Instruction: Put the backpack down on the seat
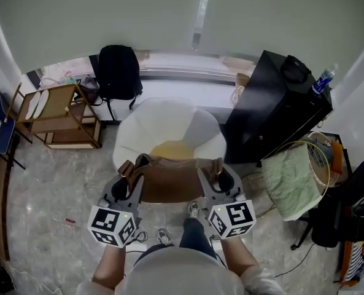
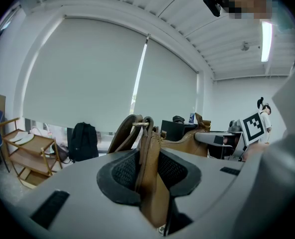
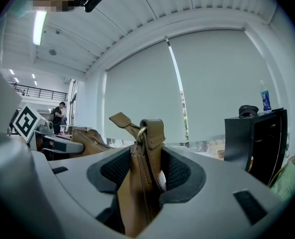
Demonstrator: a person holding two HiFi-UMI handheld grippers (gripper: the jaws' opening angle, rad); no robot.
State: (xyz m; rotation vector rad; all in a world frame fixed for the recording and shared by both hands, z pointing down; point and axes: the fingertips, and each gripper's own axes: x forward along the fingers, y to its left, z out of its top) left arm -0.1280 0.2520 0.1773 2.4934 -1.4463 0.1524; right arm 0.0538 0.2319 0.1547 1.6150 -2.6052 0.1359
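A brown leather backpack (image 1: pixel 172 178) hangs between my two grippers, just over the near rim of a white round seat (image 1: pixel 146 128). My left gripper (image 1: pixel 131 178) is shut on the bag's left end, where the strap and metal ring (image 2: pixel 140 125) stick up between the pads. My right gripper (image 1: pixel 211 176) is shut on the right end, with a folded strap and ring (image 3: pixel 143 132) rising from its jaws. In the left gripper view the bag's body (image 2: pixel 192 141) stretches across to the right gripper. A yellow cushion (image 1: pixel 169 150) lies in the seat behind the bag.
A black backpack (image 1: pixel 117 72) leans at the window behind the seat. A wooden shelf cart (image 1: pixel 59 115) stands at the left. A black cabinet (image 1: pixel 278 103) with a bottle (image 1: pixel 323 80) stands right of the seat, a green cloth (image 1: pixel 289 180) in front of it. My shoes (image 1: pixel 164 236) are below.
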